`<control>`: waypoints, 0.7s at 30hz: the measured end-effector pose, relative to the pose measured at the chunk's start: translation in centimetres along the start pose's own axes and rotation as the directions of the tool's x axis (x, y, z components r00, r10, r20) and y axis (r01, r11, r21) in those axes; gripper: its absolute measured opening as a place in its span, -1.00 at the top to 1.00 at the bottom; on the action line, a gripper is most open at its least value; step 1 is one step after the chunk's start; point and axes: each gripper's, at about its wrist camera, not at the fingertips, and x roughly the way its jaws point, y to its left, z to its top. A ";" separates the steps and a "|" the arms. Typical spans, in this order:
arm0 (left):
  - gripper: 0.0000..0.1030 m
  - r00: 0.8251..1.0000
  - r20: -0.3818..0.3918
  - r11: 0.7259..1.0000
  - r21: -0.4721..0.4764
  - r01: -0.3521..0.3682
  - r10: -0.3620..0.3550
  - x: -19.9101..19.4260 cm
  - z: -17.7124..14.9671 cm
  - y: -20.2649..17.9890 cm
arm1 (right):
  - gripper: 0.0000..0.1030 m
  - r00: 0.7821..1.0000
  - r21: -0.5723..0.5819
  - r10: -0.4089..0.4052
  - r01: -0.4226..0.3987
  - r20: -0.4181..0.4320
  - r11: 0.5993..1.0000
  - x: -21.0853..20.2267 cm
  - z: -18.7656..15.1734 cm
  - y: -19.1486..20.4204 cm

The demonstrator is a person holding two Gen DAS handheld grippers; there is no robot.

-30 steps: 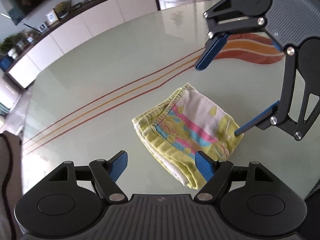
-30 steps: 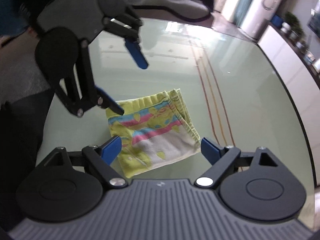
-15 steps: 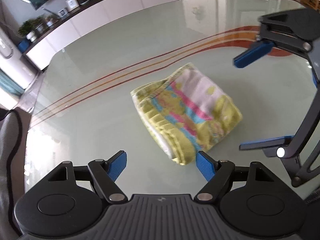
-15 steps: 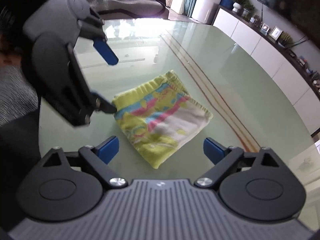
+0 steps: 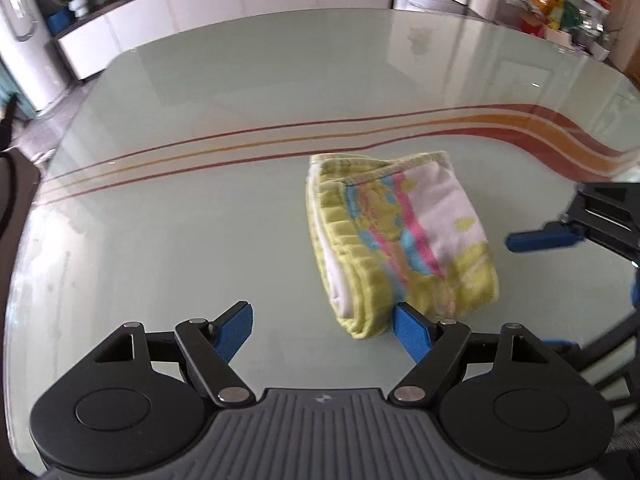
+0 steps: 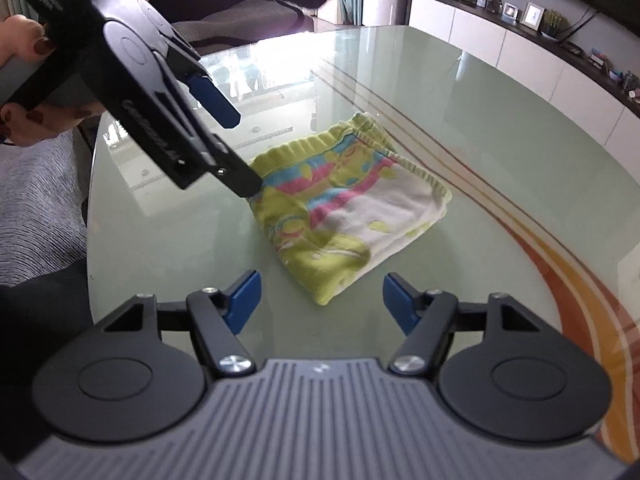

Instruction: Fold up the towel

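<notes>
A folded towel (image 5: 400,240), yellow-green with pink, blue and white bands, lies flat on the pale green glass table (image 5: 200,100). My left gripper (image 5: 324,330) is open. Its right fingertip (image 5: 412,336) sits against the towel's near folded corner and nothing is between its pads. In the right wrist view that gripper (image 6: 242,155) comes in from the upper left, its lower finger at the towel's (image 6: 344,208) left edge. My right gripper (image 6: 322,300) hangs low over the table with its jaws closing. The towel's near corner lies just at the gap and no pad presses on it.
Red and orange stripes (image 5: 520,120) curve across the glass behind the towel. A hand (image 6: 24,40) holds the left gripper's handle. A long white sideboard (image 6: 520,52) with plants and frames runs beyond the table's far edge. A grey seat (image 6: 36,208) stands at the left.
Both wrists have rolled, so the table looks more level. My left gripper shifted left; the towel now lies right of its centre. My right gripper sank toward the towel's corner and its jaws narrowed.
</notes>
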 end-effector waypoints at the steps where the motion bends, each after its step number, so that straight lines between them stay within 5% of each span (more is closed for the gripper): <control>1: -0.56 1.000 -0.004 1.000 0.011 0.007 -0.007 -0.3 0.0 0.1 | -0.32 1.000 0.013 0.002 -0.002 0.009 1.000 -0.1 0.1 -0.2; 7: -0.56 0.998 0.069 0.999 -0.042 -0.005 0.007 -1.5 1.3 0.8 | -0.14 0.999 0.149 0.027 -0.033 0.040 0.988 -0.5 0.7 -1.5; 11: -0.54 0.999 0.051 0.994 -0.109 0.001 0.005 0.3 3.0 1.3 | 0.21 0.999 0.199 0.029 -0.032 0.017 0.980 0.5 1.3 -1.8; 13: -0.39 0.999 0.006 0.996 -0.077 -0.037 0.038 1.8 3.3 0.7 | 0.56 0.999 0.231 0.042 -0.039 -0.006 0.972 1.2 1.5 -2.0; 21: 0.17 0.999 -0.025 0.998 -0.048 0.041 -0.042 3.1 2.6 -0.9 | 0.65 0.998 0.272 0.064 -0.059 -0.008 0.960 0.5 0.6 -2.9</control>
